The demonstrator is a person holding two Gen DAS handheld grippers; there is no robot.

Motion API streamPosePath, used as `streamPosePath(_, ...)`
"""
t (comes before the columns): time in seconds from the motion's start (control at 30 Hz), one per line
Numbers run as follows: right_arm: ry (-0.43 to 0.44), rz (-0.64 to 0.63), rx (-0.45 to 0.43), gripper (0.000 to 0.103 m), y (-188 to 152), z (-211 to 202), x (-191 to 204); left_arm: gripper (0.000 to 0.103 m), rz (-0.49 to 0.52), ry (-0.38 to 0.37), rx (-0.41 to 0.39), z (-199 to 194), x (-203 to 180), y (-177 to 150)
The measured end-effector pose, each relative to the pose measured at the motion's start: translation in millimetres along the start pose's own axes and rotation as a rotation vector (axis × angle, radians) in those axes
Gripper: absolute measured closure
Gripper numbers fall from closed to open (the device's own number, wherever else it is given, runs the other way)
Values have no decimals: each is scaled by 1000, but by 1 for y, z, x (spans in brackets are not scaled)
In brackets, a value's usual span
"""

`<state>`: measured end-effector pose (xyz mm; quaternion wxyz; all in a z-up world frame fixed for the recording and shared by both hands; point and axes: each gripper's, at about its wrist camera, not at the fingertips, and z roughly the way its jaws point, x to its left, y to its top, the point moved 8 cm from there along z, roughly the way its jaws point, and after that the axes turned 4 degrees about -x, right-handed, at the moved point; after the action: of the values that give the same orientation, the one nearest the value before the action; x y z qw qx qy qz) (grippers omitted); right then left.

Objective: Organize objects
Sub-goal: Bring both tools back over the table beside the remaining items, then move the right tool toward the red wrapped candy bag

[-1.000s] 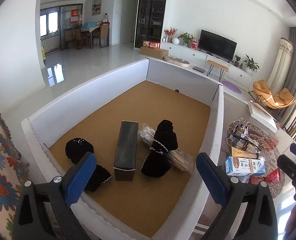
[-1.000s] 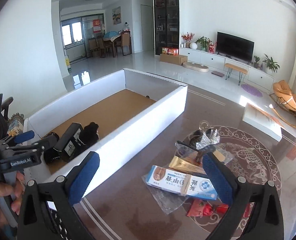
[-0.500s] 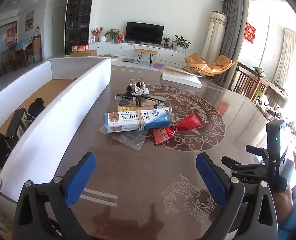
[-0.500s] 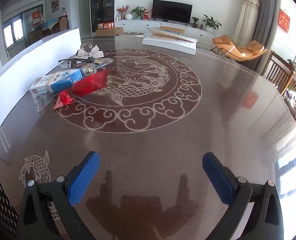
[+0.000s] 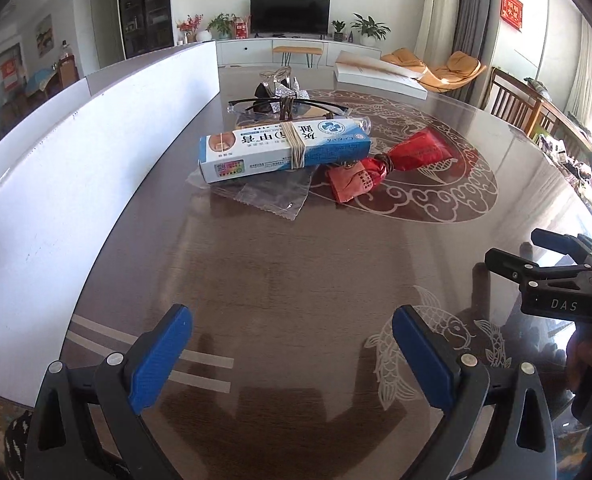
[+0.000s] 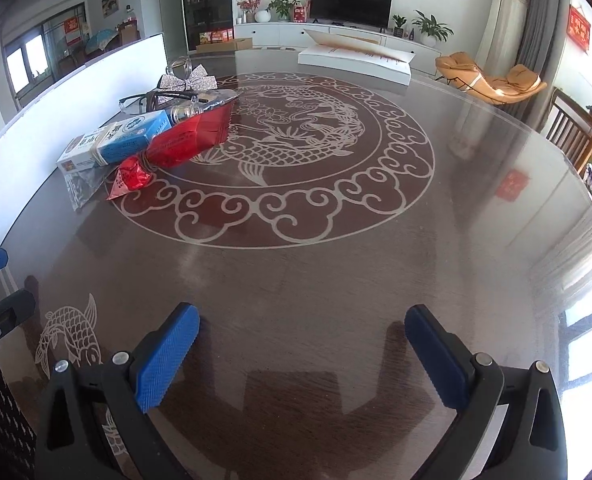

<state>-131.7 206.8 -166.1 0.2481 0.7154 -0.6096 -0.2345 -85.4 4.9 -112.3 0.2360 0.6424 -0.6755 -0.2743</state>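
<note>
Clutter sits in one heap on the dark glossy surface point(image 5: 296, 272), and the blue and white box point(image 5: 284, 150) bound with string is the handiest landmark. Just right of the box and touching it lies a red foil packet point(image 5: 392, 162); under the box's near end a clear plastic bag point(image 5: 274, 196) sticks out; behind the box are black-framed glasses point(image 5: 284, 104) and, further back, a silver bow point(image 5: 282, 88). Left of the box stands the white wall of the big tray point(image 5: 76, 152), which is probably where these things belong.

Both claws are wide open and empty. The left claw point(image 5: 292, 344) hovers well short of the box, roughly in line with it; the right claw point(image 6: 302, 344) hangs over bare surface, far to the right of the box and near the edge.

Sound practice, as I judge it: take the top or outermost piece first. The red packet lies loose at the heap's edge, so the right claw could pinch its twisted neck without disturbing the rest. The box suits the left claw, gripped across its narrow width near the string; lift straight up, since the bag beneath may drag along
</note>
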Motion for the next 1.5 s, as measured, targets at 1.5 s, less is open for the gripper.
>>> streamPosePath(1.5, 24, 6, 10, 0, -6, -5, 0, 0, 80, -23, -12, 12, 3, -4)
